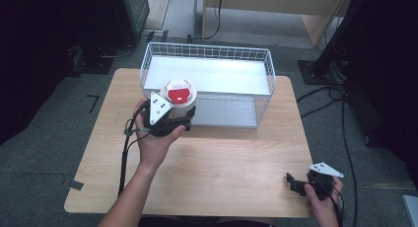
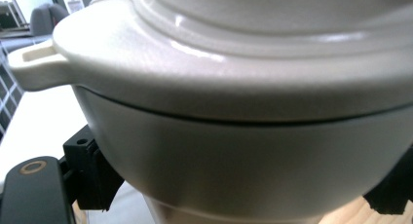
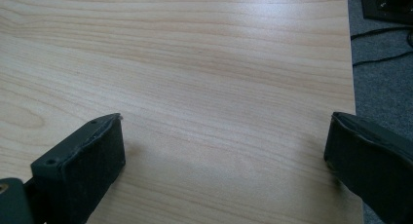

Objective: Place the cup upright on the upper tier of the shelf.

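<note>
While the left claw (image 1: 185,119) grips it, the cup (image 1: 178,94) hides its base.

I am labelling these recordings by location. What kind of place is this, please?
Probably a lab or office recording space, not a home: a small wooden table on grey carpet, cables trailing over the floor, and dark equipment stands around it.
</note>
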Motion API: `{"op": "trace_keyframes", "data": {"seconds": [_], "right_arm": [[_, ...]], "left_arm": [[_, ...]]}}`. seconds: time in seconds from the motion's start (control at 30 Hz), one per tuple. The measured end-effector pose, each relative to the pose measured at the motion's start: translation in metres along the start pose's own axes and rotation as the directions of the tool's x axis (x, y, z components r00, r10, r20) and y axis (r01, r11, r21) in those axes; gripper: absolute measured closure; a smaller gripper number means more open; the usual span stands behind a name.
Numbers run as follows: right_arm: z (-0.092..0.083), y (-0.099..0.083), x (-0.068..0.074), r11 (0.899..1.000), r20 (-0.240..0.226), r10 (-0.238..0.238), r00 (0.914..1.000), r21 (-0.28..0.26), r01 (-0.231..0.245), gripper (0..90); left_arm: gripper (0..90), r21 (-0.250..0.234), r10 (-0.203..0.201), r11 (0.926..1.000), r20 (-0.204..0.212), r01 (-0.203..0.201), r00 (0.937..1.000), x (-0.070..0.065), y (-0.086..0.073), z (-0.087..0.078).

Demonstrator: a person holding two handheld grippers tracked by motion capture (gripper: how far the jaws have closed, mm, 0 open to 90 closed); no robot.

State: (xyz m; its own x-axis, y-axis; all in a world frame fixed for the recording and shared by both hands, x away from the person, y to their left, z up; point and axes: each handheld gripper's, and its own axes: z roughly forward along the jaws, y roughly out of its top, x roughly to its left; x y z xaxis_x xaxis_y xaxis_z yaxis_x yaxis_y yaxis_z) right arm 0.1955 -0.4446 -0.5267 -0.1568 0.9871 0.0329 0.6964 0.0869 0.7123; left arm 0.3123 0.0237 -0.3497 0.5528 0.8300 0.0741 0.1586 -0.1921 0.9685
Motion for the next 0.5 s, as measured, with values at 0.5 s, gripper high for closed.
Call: {"op": "trace_keyframes", "data": {"seconds": [0.5], "right_arm": [[0.000,0.000,0.000,1.000,-0.003,-0.005,1.0000,0.002,0.005,1.2]], "left_arm": [[10.4,-0.047,0.021,0.9987,-0.015,-0.021,0.9997,0.003,0.037,0.013]]}}
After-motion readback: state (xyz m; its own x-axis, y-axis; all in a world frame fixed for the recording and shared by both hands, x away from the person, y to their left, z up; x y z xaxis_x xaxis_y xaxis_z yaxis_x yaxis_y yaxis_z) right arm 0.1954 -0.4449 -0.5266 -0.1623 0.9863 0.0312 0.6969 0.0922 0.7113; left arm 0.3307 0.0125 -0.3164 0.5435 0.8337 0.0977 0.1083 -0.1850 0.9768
